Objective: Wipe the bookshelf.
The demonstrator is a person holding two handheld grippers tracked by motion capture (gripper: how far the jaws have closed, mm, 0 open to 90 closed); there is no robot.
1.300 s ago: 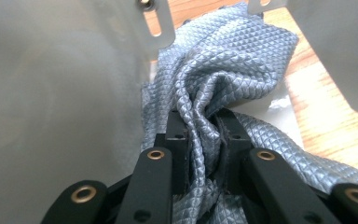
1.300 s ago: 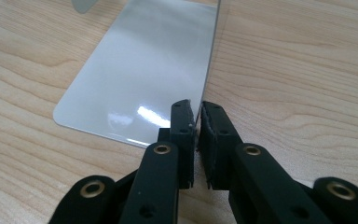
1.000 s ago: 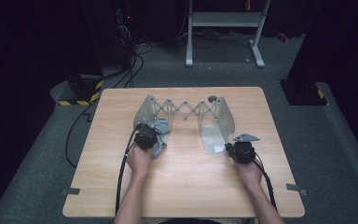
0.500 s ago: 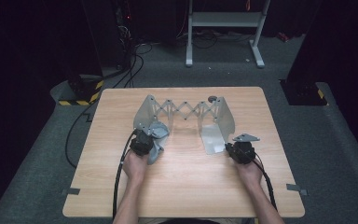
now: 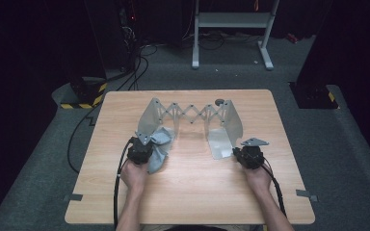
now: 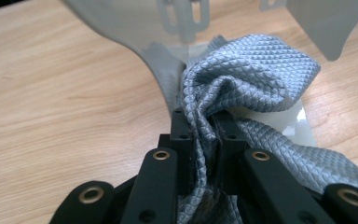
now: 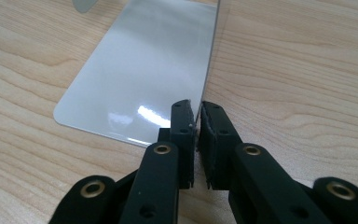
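An expanding metal rack [image 5: 192, 113] stands at the table's far middle: two grey end panels joined by a scissor lattice. A grey textured cloth [image 5: 161, 143] lies bunched by the left panel [image 5: 149, 118]. My left gripper [image 5: 144, 146] is shut on it, and the left gripper view shows the cloth [image 6: 251, 74] pinched and folded between the jaws of that gripper [image 6: 203, 122]. My right gripper [image 5: 241, 150] sits at the near corner of the right panel [image 5: 232, 122]. In the right gripper view this gripper [image 7: 198, 109] is shut on the panel's thin upright edge, beside its flat base plate [image 7: 140, 70].
A small dark knob [image 5: 219, 101] lies on the wooden table [image 5: 192, 192] behind the rack. Grey tape tabs [image 5: 307, 194] mark the table's near edges. Cables [image 5: 135, 67] and a white stand [image 5: 231, 21] occupy the floor beyond the table.
My left hand has drawn back toward the near left with the cloth, pulling it partly away from the left panel. The right hand has kept still.
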